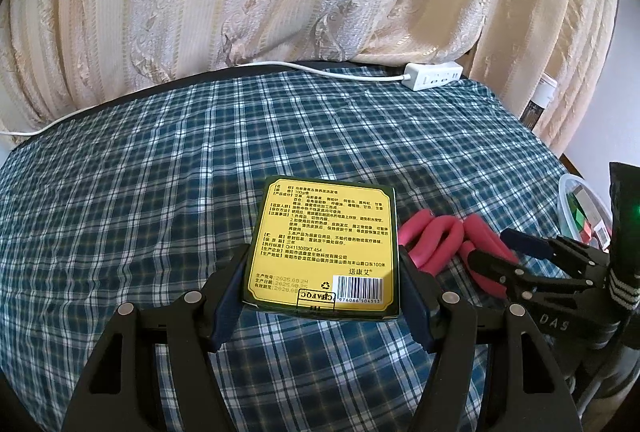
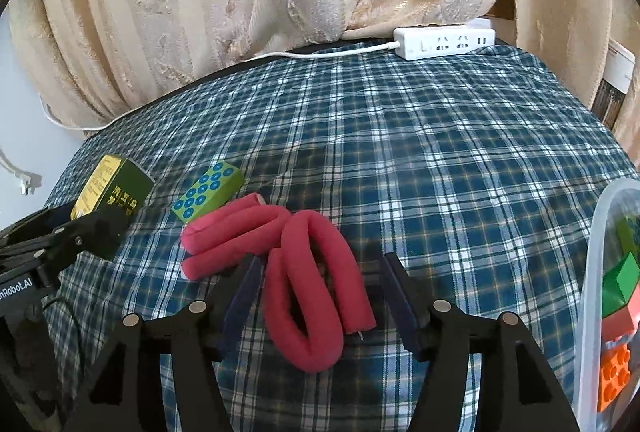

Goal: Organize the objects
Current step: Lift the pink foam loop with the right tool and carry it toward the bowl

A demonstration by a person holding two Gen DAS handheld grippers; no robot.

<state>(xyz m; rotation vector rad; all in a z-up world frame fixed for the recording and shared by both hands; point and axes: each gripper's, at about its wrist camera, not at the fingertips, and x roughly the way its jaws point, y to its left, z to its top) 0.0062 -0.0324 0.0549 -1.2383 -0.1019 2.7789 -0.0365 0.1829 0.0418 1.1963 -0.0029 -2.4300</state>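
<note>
**Box clamped on the left, foam rod loose on the right**

The plaid cloth (image 2: 440, 152) covers the table. A clear bin (image 2: 596, 272) at its right edge holds coloured blocks. The pink foam rod (image 2: 312, 284), bent into loops, lies on the cloth with its folds running away from the camera, between the parted fingers of the right gripper (image 2: 320, 296), untouched. The left gripper (image 1: 322, 280) is clamped on the yellow-green box (image 1: 324, 244), long axis pointing away. A small dotted green box (image 2: 208, 196) lies slantwise nearby

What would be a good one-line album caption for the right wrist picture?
Right tool open around a looped pink foam roller on the plaid cloth.
</note>
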